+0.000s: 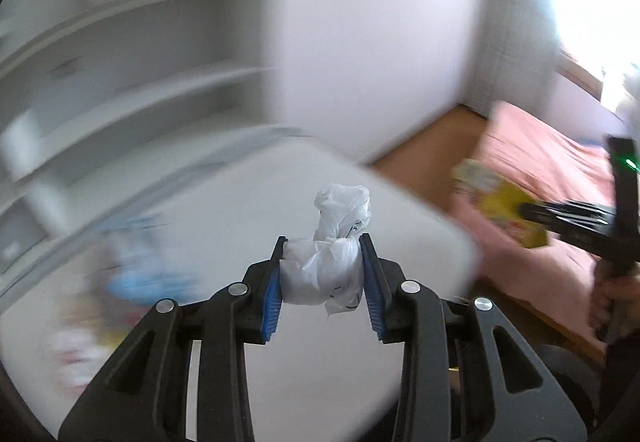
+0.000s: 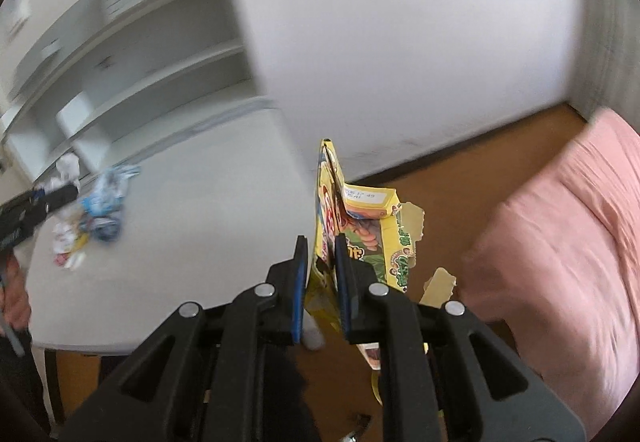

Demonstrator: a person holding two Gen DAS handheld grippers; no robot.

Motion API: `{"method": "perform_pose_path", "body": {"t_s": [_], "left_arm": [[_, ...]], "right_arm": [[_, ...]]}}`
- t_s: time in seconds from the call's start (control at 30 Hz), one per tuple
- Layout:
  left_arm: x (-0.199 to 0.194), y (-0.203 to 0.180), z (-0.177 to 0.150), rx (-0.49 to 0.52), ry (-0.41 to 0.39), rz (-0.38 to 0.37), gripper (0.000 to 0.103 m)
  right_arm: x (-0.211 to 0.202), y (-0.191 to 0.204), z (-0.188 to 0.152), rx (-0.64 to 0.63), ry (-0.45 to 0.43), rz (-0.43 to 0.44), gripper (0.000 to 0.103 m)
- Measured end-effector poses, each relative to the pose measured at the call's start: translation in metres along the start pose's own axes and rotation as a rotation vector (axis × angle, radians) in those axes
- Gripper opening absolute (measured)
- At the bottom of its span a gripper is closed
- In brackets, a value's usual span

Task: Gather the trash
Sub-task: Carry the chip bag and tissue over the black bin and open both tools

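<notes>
1. The crumpled white plastic bag (image 1: 326,262) is pinched between the blue pads of the left hand-held gripper (image 1: 325,266), above the white desk (image 1: 224,226).
2. The torn yellow snack box (image 2: 352,226) is clamped in the right hand-held gripper (image 2: 322,262), just off the desk's edge.
3. Only the right wrist view shows the trash pile (image 2: 90,217) on the desk clearly.

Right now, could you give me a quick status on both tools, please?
Left tool clamped on crumpled white bag. Right tool clamped on torn yellow box. More trash remains on table.

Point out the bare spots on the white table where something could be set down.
The white table is bare across its middle and near edge, from the wall-side corner toward the grippers. It is crowded only at the far left, where the pile of wrappers lies below the shelves.
</notes>
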State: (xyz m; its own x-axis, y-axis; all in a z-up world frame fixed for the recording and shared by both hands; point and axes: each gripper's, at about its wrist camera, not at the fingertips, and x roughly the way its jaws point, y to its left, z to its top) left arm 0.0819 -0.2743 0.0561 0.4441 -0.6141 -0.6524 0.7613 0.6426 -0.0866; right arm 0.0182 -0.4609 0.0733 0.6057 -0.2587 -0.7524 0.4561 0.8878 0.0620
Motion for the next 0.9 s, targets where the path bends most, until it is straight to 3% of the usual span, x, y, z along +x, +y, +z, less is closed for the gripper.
{"method": "perform_pose_path", "body": {"t_s": [0.13, 0.3, 0.37, 0.57, 0.73, 0.9], "left_arm": [[0.045, -0.102, -0.006, 0.095, 0.059, -0.216, 0.034], [0.114, -0.195, -0.033, 0.186, 0.131, -0.326, 0.035], [0.143, -0.212, -0.044, 0.188, 0.180, -0.331, 0.035], [0.255, -0.230, -0.099, 0.141, 0.447, -0.357, 0.035], [0.290, -0.236, -0.119, 0.158, 0.513, -0.327, 0.035], [0.311, -0.249, -0.122, 0.179, 0.547, -0.321, 0.035]], "right_arm": [[-0.010, -0.065, -0.034, 0.119, 0.021, -0.094, 0.014], [0.012, -0.137, -0.079, 0.255, 0.117, -0.171, 0.014], [0.035, -0.164, -0.101, 0.307, 0.187, -0.180, 0.014], [0.105, -0.208, -0.157, 0.405, 0.380, -0.183, 0.014], [0.140, -0.219, -0.181, 0.445, 0.473, -0.126, 0.014], [0.150, -0.221, -0.186, 0.465, 0.503, -0.114, 0.014]]}}
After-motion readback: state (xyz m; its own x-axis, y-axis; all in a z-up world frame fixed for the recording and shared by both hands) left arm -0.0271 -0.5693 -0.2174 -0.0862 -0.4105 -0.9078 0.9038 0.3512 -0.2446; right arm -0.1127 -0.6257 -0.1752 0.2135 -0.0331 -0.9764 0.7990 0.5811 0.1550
